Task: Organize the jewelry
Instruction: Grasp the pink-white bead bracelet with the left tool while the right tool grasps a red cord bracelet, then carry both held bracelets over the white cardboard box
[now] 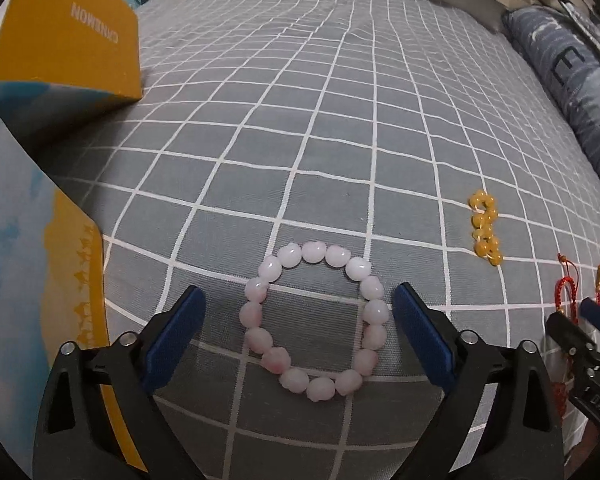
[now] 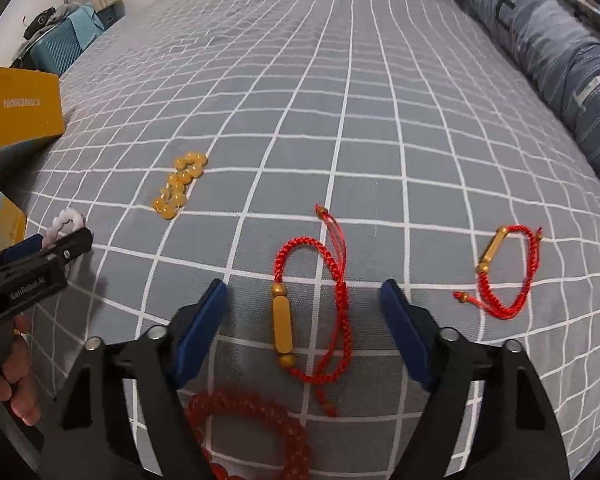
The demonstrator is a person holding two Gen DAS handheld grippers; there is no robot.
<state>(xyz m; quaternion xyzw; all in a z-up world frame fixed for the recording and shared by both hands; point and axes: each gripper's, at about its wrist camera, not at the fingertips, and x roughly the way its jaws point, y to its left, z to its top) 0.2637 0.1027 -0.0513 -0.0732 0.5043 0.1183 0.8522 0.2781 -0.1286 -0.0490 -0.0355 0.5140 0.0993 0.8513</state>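
Note:
A pink bead bracelet (image 1: 314, 320) lies as a ring on the grey checked bedsheet (image 1: 300, 120). My left gripper (image 1: 298, 298) is open, one blue pad on each side of the ring and neither touching it. In the right wrist view a red cord bracelet with a gold tube (image 2: 312, 308) lies between the pads of my right gripper (image 2: 305, 292), which is open and clear of it. A yellow bead bracelet (image 2: 180, 186) lies bunched to the left, and a second red cord bracelet (image 2: 508, 276) lies to the right. A red bead bracelet (image 2: 252, 432) lies under the right gripper.
A yellow box (image 1: 68, 40) stands at the far left, with a blue and yellow lid (image 1: 28, 280) close beside my left finger. A blue patterned pillow (image 2: 540, 60) runs along the bed's right side. A hand (image 2: 12, 384) holds the left gripper's handle.

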